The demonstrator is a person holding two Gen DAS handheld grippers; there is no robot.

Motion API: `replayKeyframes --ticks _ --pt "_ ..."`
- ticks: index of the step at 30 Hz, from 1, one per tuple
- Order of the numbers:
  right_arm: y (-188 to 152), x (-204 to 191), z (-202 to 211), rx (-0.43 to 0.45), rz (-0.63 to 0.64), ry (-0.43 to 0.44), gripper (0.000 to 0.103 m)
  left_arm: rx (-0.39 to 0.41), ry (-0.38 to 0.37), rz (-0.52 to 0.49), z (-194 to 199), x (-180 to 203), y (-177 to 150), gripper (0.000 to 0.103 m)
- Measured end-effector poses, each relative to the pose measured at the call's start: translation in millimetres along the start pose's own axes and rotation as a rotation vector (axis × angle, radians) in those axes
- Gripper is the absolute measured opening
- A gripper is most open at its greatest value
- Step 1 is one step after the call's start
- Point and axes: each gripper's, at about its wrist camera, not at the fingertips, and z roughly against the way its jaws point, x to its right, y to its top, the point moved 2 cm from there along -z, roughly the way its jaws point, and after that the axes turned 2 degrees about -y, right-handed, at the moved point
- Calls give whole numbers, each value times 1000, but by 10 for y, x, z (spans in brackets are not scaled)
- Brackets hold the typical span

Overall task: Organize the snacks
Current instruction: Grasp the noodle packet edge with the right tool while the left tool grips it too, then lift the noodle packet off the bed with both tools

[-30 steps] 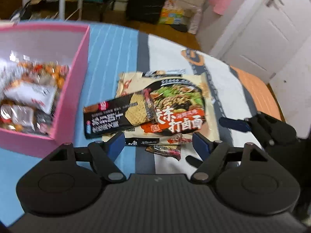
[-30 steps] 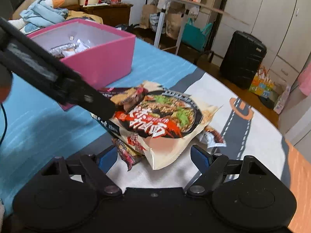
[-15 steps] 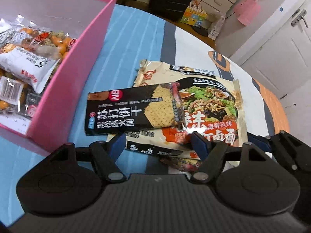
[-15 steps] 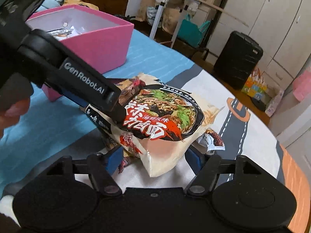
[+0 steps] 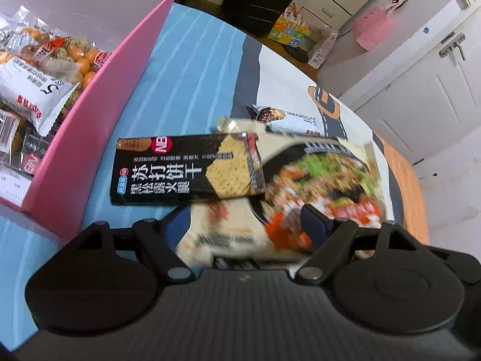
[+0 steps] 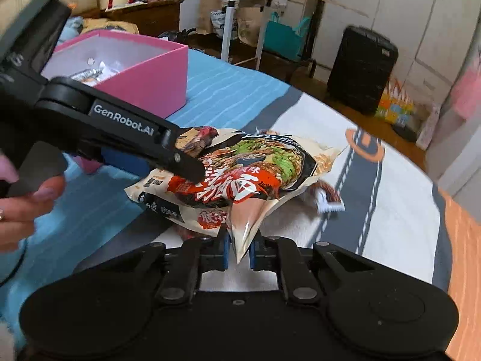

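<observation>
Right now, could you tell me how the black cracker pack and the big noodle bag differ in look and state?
The cracker pack is slim, black and rectangular; the noodle bag is wider, beige, with a printed bowl. The cracker pack lies free, overlapping the noodle bag's top, while the noodle bag's corner is pinched in the right tongs. The left tongs are opening, straddling the noodle bag's near edge. Both lie outside the pink box.

Glossy plastic noodle bag (image 6: 240, 177), shiny cracker pack (image 5: 186, 171) — matt pink cardboard box (image 5: 99, 114) on woven cloth (image 5: 195, 69).
</observation>
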Motion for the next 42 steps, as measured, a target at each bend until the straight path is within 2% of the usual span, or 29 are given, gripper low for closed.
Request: replayKeyframes --ticks 6,9,10,12,13,14,16,18,20,26,36,42 --pt "-237 175 46 -40 -50 35 13 -44 -34 30 -97 -22 -64 80" --pt "-291 173 -23 -56 -27 30 23 -48 -37 37 -123 -11 -103 79" --pt "-304 157 -55 -64 1 17 31 -51 -41 35 -132 -6 -109 79" --pt "-325 133 -94 -53 58 -19 45 -59 -64 44 -138 -9 -122 70" --pt "-332 146 -101 -32 82 -30 58 -65 -88 44 -145 -6 -117 61" --pt "-338 145 -105 -11 103 -37 74 -73 -110 42 -144 4 -112 57" --pt "-320 159 -123 32 134 -52 88 -77 -111 16 -137 44 -126 56" --pt "-294 173 -163 47 148 -32 89 -84 -119 -2 -141 76 -143 55" --pt "-267 152 -223 29 155 24 90 -101 -131 -12 -153 110 -153 55" --pt "-242 6 -220 8 140 34 91 -122 -102 -116 -88 319 -226 57" --pt "-302 -29 107 -23 37 46 91 -212 -133 -120 91 477 -284 61" --pt "-339 -114 243 -27 57 14 90 -226 -116 -158 208 572 -389 61"
